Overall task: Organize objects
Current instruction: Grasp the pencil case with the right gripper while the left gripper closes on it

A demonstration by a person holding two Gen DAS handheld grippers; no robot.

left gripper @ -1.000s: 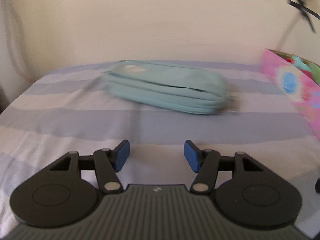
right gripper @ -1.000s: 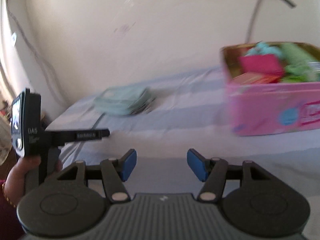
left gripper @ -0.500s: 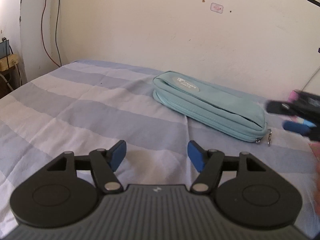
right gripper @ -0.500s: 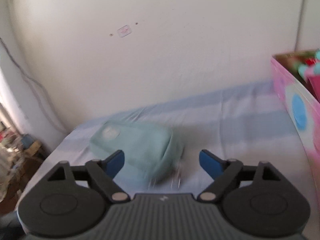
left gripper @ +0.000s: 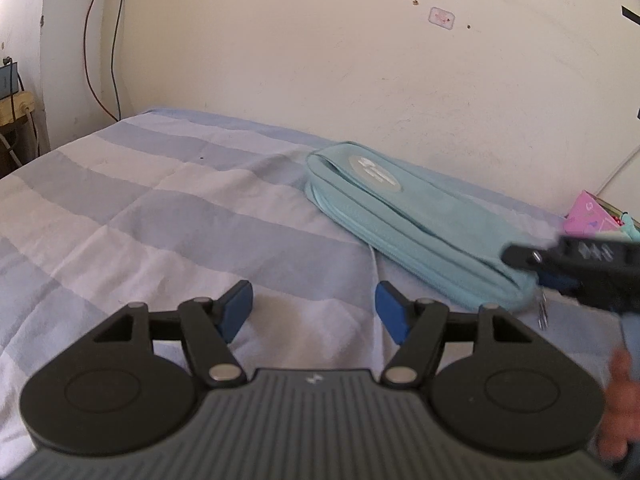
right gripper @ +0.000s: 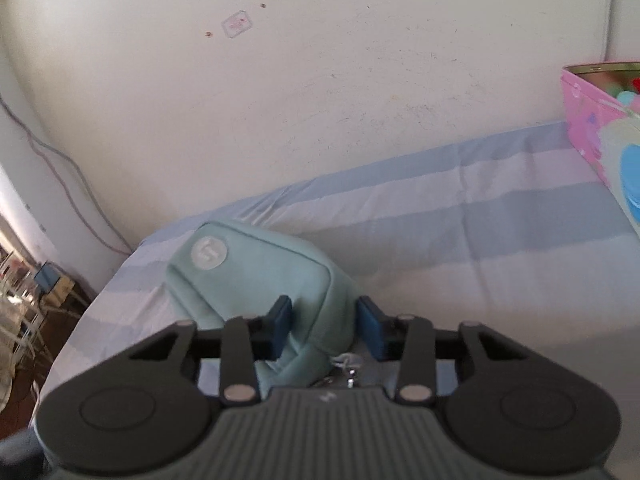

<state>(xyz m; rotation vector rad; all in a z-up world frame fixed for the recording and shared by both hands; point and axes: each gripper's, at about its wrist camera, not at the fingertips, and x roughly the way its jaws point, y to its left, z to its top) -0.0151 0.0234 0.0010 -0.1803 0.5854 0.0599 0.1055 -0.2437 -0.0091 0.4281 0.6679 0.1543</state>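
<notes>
Two low wrist views, near the shared teal pouch [left gripper: 416, 224], facing the wall [right gripper: 320, 100].

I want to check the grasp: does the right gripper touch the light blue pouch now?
Touching. In the right wrist view, the closing right gripper has both blue pads against the end of the pouch, which bulges between them.

Open striped bed [left gripper: 168, 216] is observed ahead of and to the left of the left gripper [left gripper: 314, 310], whose jaws are parted with nothing between them. Passage to the right is obstructed by the teal pouch [left gripper: 404, 220] and by the right gripper [left gripper: 560, 270] at its near end. The wall [right gripper: 320, 100] closes off the far side. Between pouch and pink box [right gripper: 600, 140], a clear stretch of bed is noted. The right gripper's jaws are closing, with the pouch's end between them.
</notes>
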